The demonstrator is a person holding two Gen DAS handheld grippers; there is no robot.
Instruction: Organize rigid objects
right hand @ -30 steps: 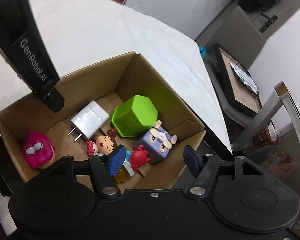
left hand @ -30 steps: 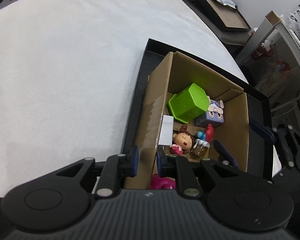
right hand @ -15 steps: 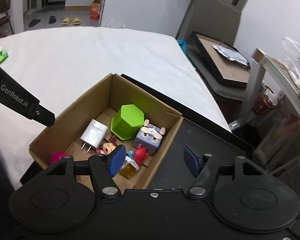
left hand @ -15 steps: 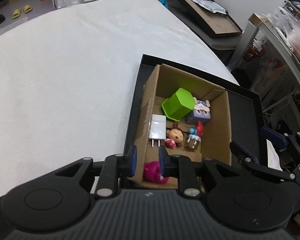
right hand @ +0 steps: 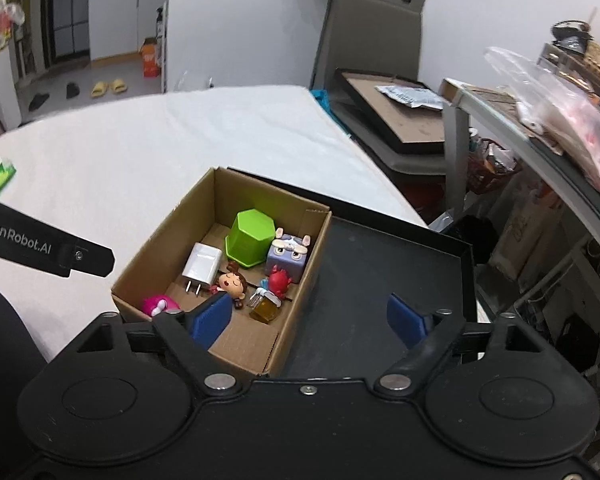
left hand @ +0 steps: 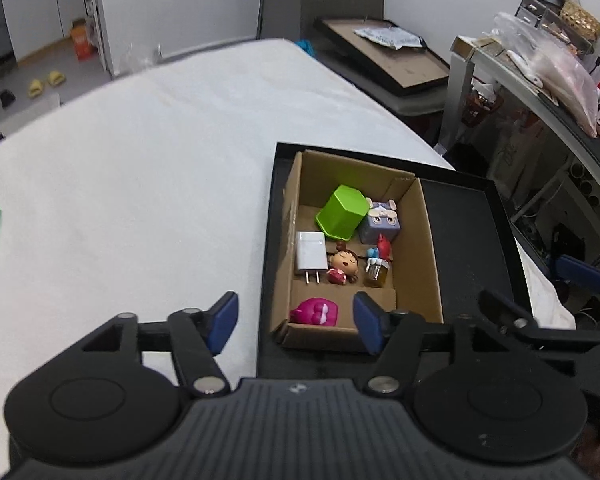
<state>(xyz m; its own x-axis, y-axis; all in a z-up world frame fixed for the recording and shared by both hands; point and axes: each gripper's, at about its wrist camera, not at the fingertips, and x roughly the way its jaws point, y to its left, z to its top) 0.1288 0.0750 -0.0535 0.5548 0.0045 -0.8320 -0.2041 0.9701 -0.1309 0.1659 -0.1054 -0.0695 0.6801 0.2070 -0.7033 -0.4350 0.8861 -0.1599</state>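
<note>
Both the left claw (left hand: 294, 322) and right claw (right hand: 310, 318) are held spread and empty above the cardboard box (right hand: 292, 322), where the toys are gathered for tidiness

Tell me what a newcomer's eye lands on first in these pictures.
First the bright green hexagonal cup, lying tipped at the far end of the open cardboard box, with a lilac bunny-faced cube touching its right side. Next the magenta toy in the box's near corner. The box itself fills the left half of a black tray on the white table.
</note>
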